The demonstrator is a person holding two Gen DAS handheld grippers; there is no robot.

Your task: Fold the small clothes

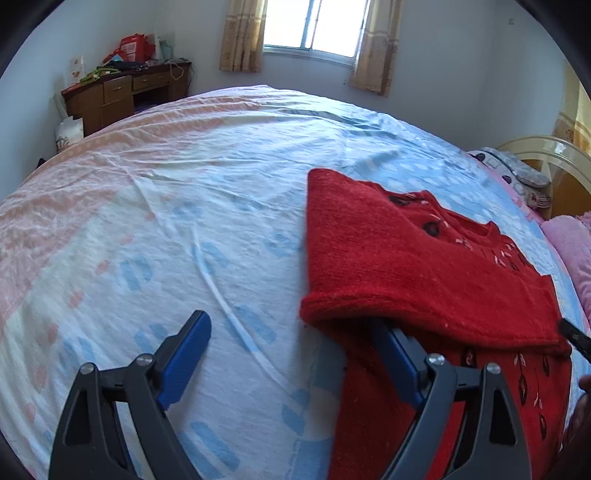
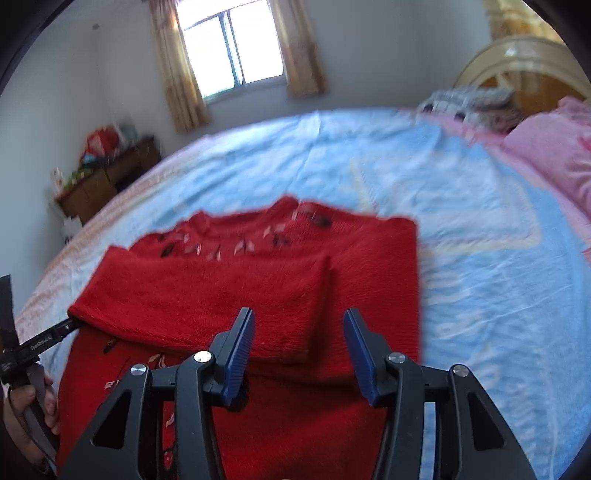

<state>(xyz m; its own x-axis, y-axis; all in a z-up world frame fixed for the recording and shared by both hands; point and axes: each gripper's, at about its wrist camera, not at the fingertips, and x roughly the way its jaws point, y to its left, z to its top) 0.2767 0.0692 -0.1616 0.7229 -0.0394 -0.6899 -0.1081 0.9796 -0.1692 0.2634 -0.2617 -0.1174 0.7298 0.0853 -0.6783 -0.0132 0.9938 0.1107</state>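
A small red knitted sweater (image 1: 424,266) with dark and pale leaf embroidery lies on the bed, its sleeves folded across the body. It also shows in the right wrist view (image 2: 258,295). My left gripper (image 1: 291,332) is open wide at the sweater's left edge. Its right finger (image 1: 399,354) is tucked under the folded sleeve's edge, and its left finger (image 1: 188,350) is over bare sheet. My right gripper (image 2: 299,339) is open and empty, hovering above the sweater's lower middle. The left gripper's tip (image 2: 55,332) shows at the sleeve's edge in the right wrist view.
The bed sheet (image 1: 184,221) is pale blue, white and pink, and wrinkled. A pink pillow (image 2: 554,155) and a patterned cloth (image 2: 469,99) lie by the headboard (image 2: 524,62). A cluttered wooden desk (image 1: 122,92) stands by the far wall under a window (image 1: 314,26).
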